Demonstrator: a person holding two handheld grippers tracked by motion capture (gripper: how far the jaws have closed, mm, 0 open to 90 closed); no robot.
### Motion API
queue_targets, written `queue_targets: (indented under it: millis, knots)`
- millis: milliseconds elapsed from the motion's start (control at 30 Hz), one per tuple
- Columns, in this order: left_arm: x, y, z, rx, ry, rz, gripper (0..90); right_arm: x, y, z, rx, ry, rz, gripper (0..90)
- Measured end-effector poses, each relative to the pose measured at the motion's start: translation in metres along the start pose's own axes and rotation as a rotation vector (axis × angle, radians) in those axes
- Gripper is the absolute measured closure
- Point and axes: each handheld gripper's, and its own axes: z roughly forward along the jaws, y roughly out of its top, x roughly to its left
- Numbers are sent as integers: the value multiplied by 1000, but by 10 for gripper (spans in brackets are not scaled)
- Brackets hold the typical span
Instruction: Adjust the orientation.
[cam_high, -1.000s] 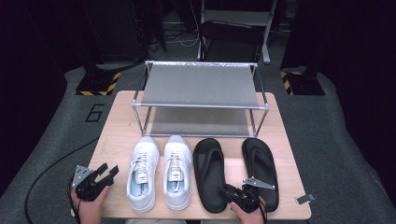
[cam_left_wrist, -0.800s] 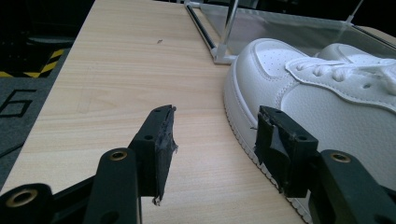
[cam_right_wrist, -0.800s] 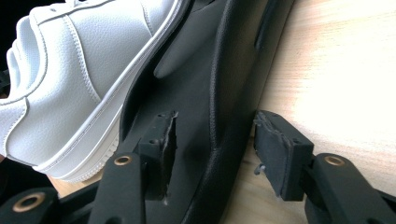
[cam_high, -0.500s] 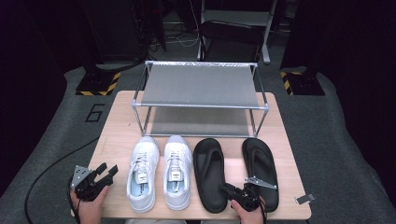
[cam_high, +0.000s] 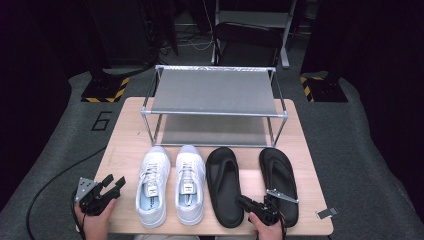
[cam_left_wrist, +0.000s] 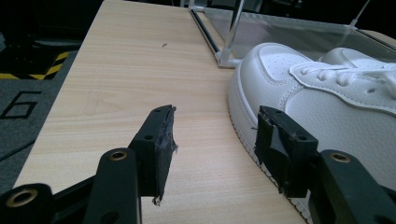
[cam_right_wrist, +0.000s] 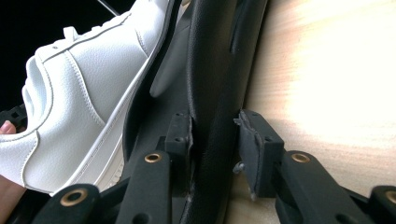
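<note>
The right tongs (cam_high: 250, 204) sit at the near edge of the light wooden bench (cam_high: 125, 145), held by a hand (cam_high: 266, 231). Their jaws have just been closing and now straddle the heel rim of the left-hand black rubber flip-flop sandal (cam_high: 224, 185). In the right gripper view one pad (cam_right_wrist: 180, 135) lies against the inner face of that rim and the other pad (cam_right_wrist: 254, 144) stands just beside its outer face; whether both pads press on it cannot be told. The sandal lies flat on the bench, toe pointing away from the tongs.

The left tongs (cam_high: 112, 184) sit well apart, near the bench's other near corner. Their jaws stand open with bare bench between them, holding nothing.

Between the two tongs lie two white leather lace-up sneakers (cam_high: 170, 187), side by side. The nearer sneaker's sole edge is just beside one pad (cam_left_wrist: 275, 144) of the left tongs in the left gripper view. The other sneaker touches the gripped sandal's side.

On the outer side of the right tongs lies the second black rubber flip-flop sandal (cam_high: 278, 172), parallel to the first.

Beyond all the footwear stands a two-tier metal-framed shoe rack with grey shelves (cam_high: 214, 92), at the far part of the bench.
</note>
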Motion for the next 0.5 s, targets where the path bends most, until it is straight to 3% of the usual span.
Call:
queue_targets:
  millis: [33, 167, 500]
  knots:
    - [0, 0, 0, 1, 0, 2, 465, 0, 0, 0, 4, -5, -12, 662]
    - [1, 1, 0, 9, -3, 4, 464, 0, -1, -1, -6, 6, 19, 667]
    - [0, 1, 0, 13, -12, 5, 465, 1, -2, -6, -38, -4, 11, 678]
